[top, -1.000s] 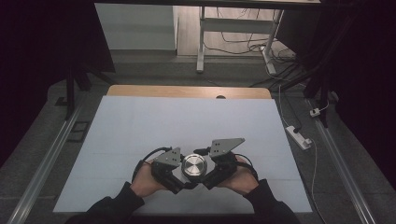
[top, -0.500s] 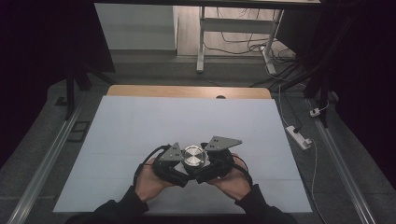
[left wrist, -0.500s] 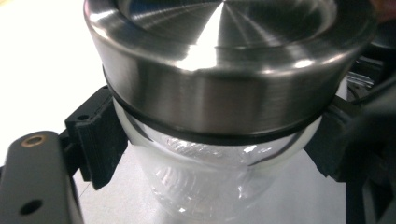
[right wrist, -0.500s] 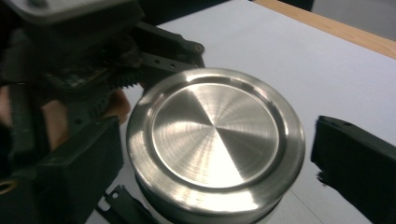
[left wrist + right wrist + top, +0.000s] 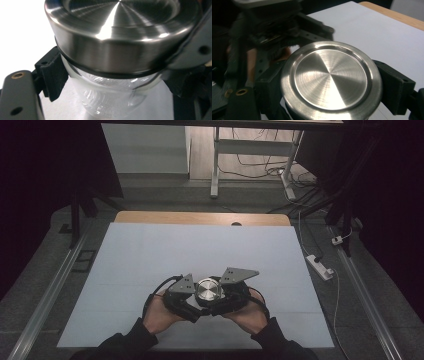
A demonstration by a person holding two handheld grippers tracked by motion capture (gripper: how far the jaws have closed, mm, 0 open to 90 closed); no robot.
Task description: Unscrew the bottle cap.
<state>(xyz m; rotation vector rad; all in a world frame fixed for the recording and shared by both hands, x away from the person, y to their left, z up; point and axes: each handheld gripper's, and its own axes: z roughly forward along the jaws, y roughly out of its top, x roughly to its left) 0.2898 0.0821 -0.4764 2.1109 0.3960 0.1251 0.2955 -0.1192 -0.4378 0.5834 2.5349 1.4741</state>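
Note:
A glass jar (image 5: pixel 110 102) with a brushed steel lid (image 5: pixel 209 290) is held between both grippers near the table's front edge. My left gripper (image 5: pixel 192 297) comes in from the left; in the left gripper view its jaws press the clear glass just under the lid (image 5: pixel 115 40), so the left gripper (image 5: pixel 112 82) is shut on the jar. My right gripper (image 5: pixel 225 296) comes in from the right. Its black jaws clamp opposite sides of the lid (image 5: pixel 329 77), so the right gripper (image 5: pixel 332 86) is shut on the lid. The jar's base is hidden.
The white table top (image 5: pixel 200 250) stretches away beyond the hands, with a wooden strip (image 5: pixel 200 218) at its far edge. A power strip (image 5: pixel 320 266) lies on the floor to the right. Metal rails (image 5: pixel 45 295) run along both sides.
The jar and both grippers shifted a little away from the person over the first half second, then stayed almost still. Both grips are unchanged.

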